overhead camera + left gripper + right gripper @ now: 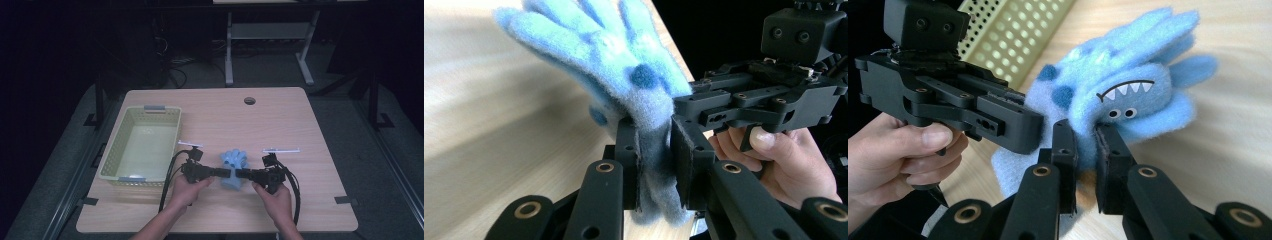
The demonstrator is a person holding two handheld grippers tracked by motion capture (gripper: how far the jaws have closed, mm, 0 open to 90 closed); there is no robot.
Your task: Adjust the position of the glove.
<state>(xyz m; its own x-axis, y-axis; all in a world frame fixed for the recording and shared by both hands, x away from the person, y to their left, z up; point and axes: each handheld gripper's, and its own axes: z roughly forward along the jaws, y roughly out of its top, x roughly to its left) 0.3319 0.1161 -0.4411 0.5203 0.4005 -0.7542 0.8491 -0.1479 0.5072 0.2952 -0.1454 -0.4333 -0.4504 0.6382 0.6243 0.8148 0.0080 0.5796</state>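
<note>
Plush monster toy (234,167): blue fleece, with darker spots, a toothy grin and small eyes on one face, sits at the near middle of the wooden table (280,115), pinched from both sides
Left gripper (220,172): jaws drawn close on a fold of the toy's lower body, fleece squeezed between the pads (684,160) in the left gripper view
Right gripper (239,173): jaws nearly together on the fabric just below the toy's face (1120,100), as the right gripper view shows it
Lie of the toy: dead centre between the two grippers, which point straight at each other along the table's width; its floppy spikes fan away from the person toward the far edge
Long axis: runs near to far, crosswise to the line of the grippers
Basket (131,171): pale green, perforated, nothing visible in it, off to the left, just beyond the left hand (186,189)
Nearer hand: the left one, I judge, so any carry to the basket goes leftward past that gripper
Right hand (274,196): farther from the basket, on the toy's other side
</note>
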